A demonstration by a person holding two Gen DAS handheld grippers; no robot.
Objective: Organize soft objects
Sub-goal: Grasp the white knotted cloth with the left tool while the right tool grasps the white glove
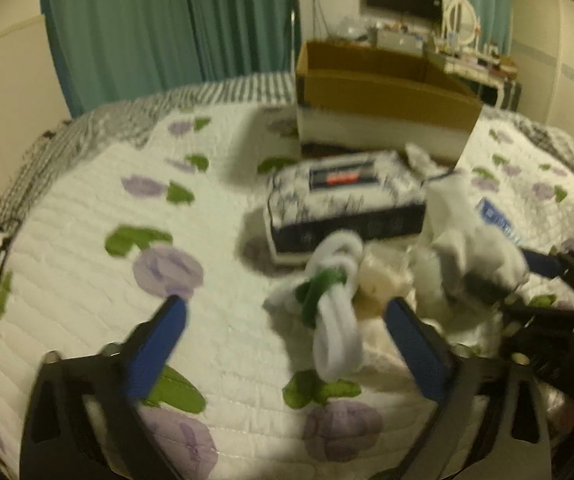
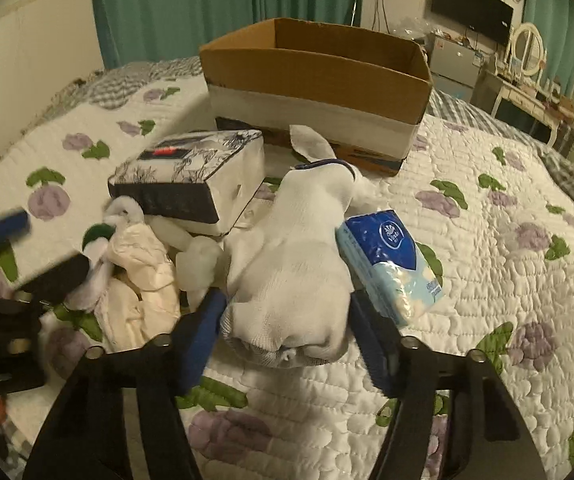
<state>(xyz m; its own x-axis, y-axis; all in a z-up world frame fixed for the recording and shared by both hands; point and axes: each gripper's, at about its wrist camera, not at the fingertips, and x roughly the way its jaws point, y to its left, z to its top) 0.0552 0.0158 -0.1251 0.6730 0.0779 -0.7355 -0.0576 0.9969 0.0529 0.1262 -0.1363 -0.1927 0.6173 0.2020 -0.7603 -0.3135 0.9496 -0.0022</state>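
Right wrist view: the right gripper (image 2: 287, 320) has its blue-padded fingers (image 2: 203, 332) pressed against both sides of a white sock bundle (image 2: 291, 264) on a quilted bedspread (image 2: 487, 280) printed with purple flowers and green leaves. The bundle bulges between the pads and stretches away toward an open cardboard box (image 2: 319, 92) standing farther back on the bed. Just right of the bundle, touching it, lies a blue-and-white tissue pack (image 2: 387, 260). Left of the bundle sits a black-and-white patterned tissue box (image 2: 191, 180), tilted, and nearer than that box lies a crumpled cream cloth (image 2: 139, 276).

Left wrist view, blurred by motion: the left gripper (image 1: 287, 320) stands wide open with nothing between its blue pads, hovering over a rolled white item with a green band (image 1: 331, 300) that rests on the bedspread (image 1: 87, 240) beside the cream cloth (image 1: 375, 280). Beyond the roll is the patterned tissue box (image 1: 347, 200), and behind that the cardboard box (image 1: 383, 100). At the right of the roll the white sock bundle (image 1: 471, 240) shows in the right gripper (image 1: 499, 276).

Green curtains (image 2: 227, 8) hang behind the bed, and a dark wall screen (image 2: 471, 6) is mounted to the right of the cardboard box.
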